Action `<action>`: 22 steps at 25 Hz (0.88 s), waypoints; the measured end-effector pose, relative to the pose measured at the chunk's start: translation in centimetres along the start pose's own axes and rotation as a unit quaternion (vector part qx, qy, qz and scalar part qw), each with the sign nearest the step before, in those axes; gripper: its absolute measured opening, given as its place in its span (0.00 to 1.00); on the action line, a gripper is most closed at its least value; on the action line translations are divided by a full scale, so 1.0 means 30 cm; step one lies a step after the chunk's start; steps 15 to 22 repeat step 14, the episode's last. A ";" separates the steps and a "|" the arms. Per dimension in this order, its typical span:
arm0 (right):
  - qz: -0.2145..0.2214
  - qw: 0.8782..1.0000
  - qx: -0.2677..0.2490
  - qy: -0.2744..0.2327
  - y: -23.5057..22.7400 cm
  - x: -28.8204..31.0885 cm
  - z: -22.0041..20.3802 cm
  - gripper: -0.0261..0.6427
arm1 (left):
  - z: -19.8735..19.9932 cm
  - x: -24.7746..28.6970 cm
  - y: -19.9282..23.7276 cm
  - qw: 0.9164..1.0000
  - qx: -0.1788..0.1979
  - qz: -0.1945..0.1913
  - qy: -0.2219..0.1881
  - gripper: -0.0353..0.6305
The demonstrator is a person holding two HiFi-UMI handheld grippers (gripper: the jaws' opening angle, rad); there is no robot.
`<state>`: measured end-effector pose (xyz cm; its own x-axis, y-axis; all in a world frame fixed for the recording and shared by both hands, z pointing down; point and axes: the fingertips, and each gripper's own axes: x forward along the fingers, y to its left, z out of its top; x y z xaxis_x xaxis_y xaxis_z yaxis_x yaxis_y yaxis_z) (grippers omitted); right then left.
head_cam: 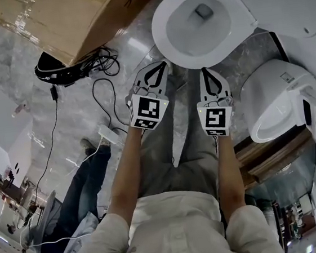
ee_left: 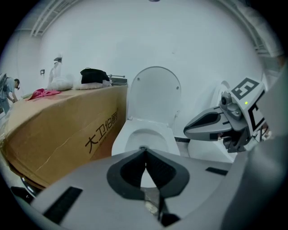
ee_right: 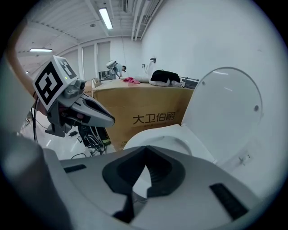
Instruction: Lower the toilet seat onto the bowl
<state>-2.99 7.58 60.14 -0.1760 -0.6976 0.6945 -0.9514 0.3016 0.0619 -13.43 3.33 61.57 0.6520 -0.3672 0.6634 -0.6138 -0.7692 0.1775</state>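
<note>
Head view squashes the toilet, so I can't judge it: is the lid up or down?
Observer: Up. In the left gripper view the lid stands upright behind the bowl.
Operator: Is anything held?
Observer: No. Their own views show the left tool and right tool shut, nothing between the jaws.
Operator: Any clutter nearby?
Observer: A black bag and a pink cloth lie on top of the box.
</note>
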 end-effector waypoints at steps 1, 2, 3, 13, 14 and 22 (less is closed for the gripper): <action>-0.001 1.000 0.002 0.000 0.002 -0.003 -0.006 0.05 | 0.001 0.000 -0.004 1.000 0.001 0.000 -0.001 0.07; -0.002 1.000 0.004 0.000 0.003 -0.006 -0.012 0.05 | 0.001 0.000 -0.008 1.000 0.002 -0.001 -0.001 0.07; -0.002 1.000 0.005 0.001 0.005 -0.008 -0.018 0.05 | 0.001 0.000 -0.012 1.000 0.003 -0.002 -0.002 0.07; -0.009 1.000 0.014 -0.004 -0.005 -0.030 -0.034 0.05 | 0.004 0.006 -0.038 1.000 0.007 -0.005 -0.003 0.07; -0.009 1.000 0.014 -0.004 -0.007 -0.033 -0.035 0.05 | 0.004 0.006 -0.042 1.000 0.008 -0.005 -0.004 0.07; -0.009 1.000 0.014 -0.004 -0.007 -0.033 -0.035 0.05 | 0.004 0.006 -0.042 1.000 0.008 -0.005 -0.004 0.07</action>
